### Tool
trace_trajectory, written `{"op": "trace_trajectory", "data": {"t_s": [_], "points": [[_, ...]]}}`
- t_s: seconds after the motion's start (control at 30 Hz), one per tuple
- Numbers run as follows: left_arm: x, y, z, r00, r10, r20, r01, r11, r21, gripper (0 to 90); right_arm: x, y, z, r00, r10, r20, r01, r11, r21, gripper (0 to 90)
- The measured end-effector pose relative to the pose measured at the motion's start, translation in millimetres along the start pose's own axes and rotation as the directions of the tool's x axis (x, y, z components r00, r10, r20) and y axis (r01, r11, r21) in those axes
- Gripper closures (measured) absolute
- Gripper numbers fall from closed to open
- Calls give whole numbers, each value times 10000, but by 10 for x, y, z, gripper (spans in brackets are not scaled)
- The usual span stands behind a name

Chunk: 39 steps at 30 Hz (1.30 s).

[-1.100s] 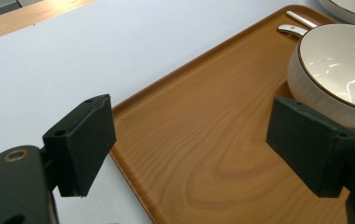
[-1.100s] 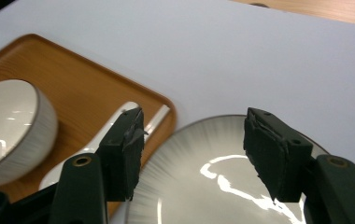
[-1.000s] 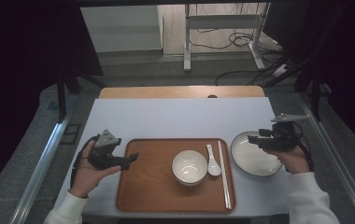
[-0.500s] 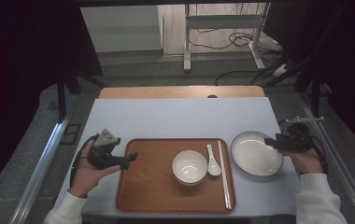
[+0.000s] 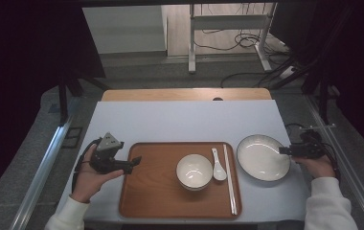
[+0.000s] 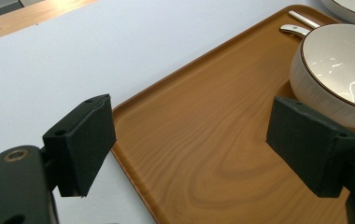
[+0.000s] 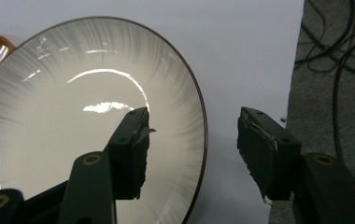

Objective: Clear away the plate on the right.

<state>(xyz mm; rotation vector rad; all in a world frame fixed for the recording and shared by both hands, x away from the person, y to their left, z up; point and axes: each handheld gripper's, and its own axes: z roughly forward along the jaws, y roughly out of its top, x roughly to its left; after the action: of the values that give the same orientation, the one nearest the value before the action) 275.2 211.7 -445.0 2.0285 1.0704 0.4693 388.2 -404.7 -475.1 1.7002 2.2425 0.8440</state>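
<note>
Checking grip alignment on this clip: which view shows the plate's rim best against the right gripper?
The right gripper view: the plate rim runs between the right gripper's open jaws, untouched. The high view shows the whole plate beside the tray, small. The left gripper view catches just its edge.

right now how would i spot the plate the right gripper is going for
Start at the wooden tray on the pale table. The plate lies flat just off its right edge, beside the right gripper. Unlike the deeper bowl, it is wide, shallow and off the tray.
</note>
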Motion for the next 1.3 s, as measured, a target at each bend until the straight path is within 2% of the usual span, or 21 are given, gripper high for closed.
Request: {"op": "trace_trajectory", "data": {"t_s": [0.2,0.37,0.5,0.57,0.67,0.77,0.97,1.3], "points": [[-4,-4,13,10000,47,22,-47,10000,57,154,-58,-40,93,9975,317,-632,-284,9982,529,521],[1,-4,10,10000,31,9,-31,10000,51,154,-71,-55,151,9906,495,-1271,-409,9967,697,599],[-9,-3,23,10000,30,29,-30,10000,76,154,-98,-61,156,9885,801,-1279,-714,9949,710,676],[-12,-3,26,10000,52,24,-52,9999,97,154,-109,-66,157,9914,827,-1014,-760,9947,686,746],[-15,-1,28,10000,51,26,-52,9999,108,154,-124,-64,149,9889,958,-1132,-890,9940,640,779],[-15,1,23,10000,46,14,-46,10000,76,154,-130,-54,116,9835,1056,-1468,-994,9938,491,813],[-7,0,14,10000,47,3,-47,10000,53,154,-77,1,-21,9814,926,-1681,-938,9956,6,854],[4,-3,6,10000,-10,-14,10,10000,41,154,29,62,-109,9855,721,-1537,-785,9963,-360,865]]}}
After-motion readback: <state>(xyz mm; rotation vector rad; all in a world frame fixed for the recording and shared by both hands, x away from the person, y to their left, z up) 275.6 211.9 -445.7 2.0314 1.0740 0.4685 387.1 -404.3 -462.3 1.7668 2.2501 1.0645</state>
